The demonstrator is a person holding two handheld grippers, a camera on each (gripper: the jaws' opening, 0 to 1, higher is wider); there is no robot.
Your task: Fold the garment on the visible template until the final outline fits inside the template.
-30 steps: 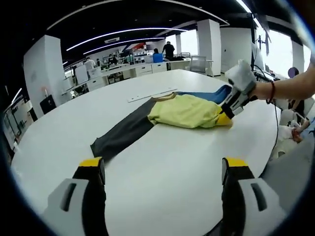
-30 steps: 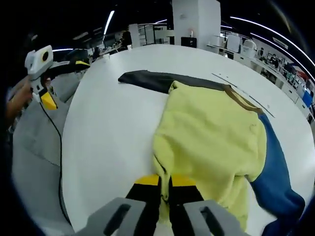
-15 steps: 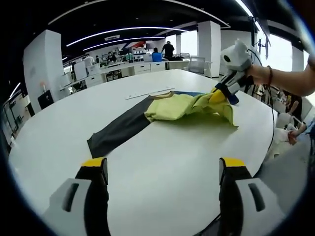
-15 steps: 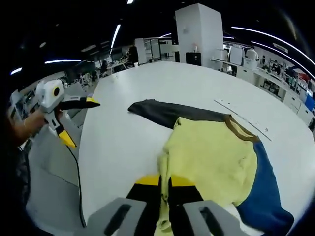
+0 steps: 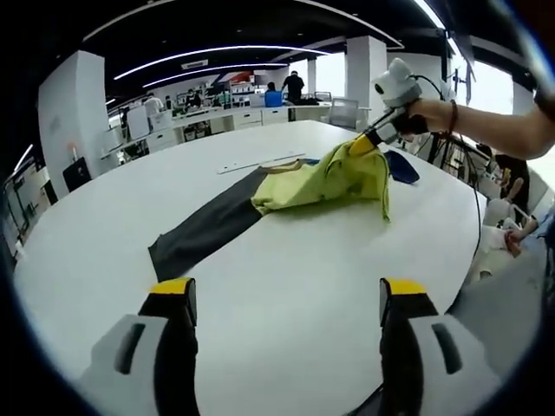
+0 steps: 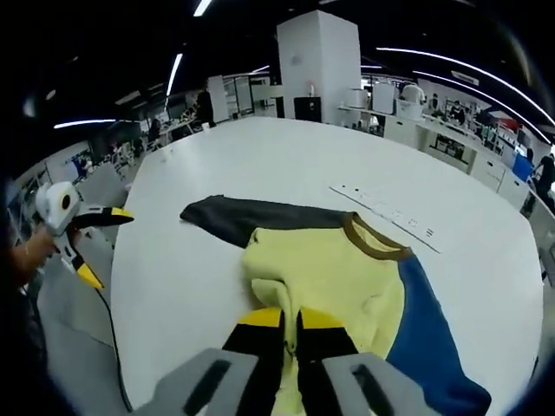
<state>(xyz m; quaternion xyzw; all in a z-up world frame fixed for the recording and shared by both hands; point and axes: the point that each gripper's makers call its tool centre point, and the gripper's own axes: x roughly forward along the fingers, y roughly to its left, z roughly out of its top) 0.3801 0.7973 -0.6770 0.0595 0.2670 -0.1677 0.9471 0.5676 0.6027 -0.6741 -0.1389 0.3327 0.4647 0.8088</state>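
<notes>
With the right gripper [image 6: 290,334] clamped on the hem of the yellow, blue and dark-grey sweatshirt [image 6: 334,277] lifted off the round white table [image 6: 217,165], and the left gripper [image 5: 282,303] wide open, empty and well away, the fold may bunch crooked.

White table [image 5: 286,286] w/ garment [image 6: 325,260], strip [image 6: 386,217]

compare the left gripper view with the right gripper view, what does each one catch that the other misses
Left gripper view: the left gripper with its jaws wide apart over bare table, and the yellow cloth hanging in a lifted peak from the right gripper.

Right gripper view: the brown collar, the long blue sleeve, and the jaws together on the yellow hem.

Both: the garment on the white table, with its dark grey sleeve lying flat.
</notes>
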